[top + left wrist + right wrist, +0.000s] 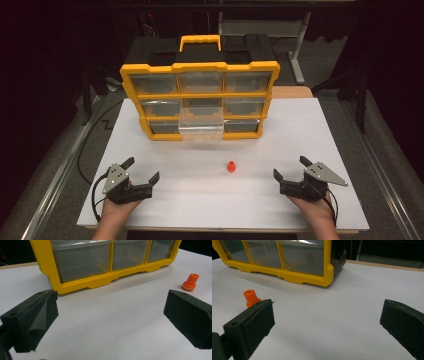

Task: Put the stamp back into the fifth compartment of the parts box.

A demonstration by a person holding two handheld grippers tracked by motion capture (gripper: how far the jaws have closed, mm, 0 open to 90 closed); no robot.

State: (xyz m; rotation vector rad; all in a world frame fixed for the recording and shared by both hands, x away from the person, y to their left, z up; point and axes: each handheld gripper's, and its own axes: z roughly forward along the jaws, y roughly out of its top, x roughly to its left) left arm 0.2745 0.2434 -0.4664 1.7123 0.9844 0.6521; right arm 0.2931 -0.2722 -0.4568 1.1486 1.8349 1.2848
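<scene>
Two hand-held grippers, left gripper [141, 172] and right gripper [289, 168], rest jaws apart; your orange peg [231, 166] stands between them, at ten o'clock from the right one, so descend squarely over it.

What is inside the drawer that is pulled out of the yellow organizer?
The pulled-out clear drawer in the yellow organizer looks empty from above; through its clear walls only the white table shows. Its rear part stays inside the cabinet, so that part is hidden.
</scene>
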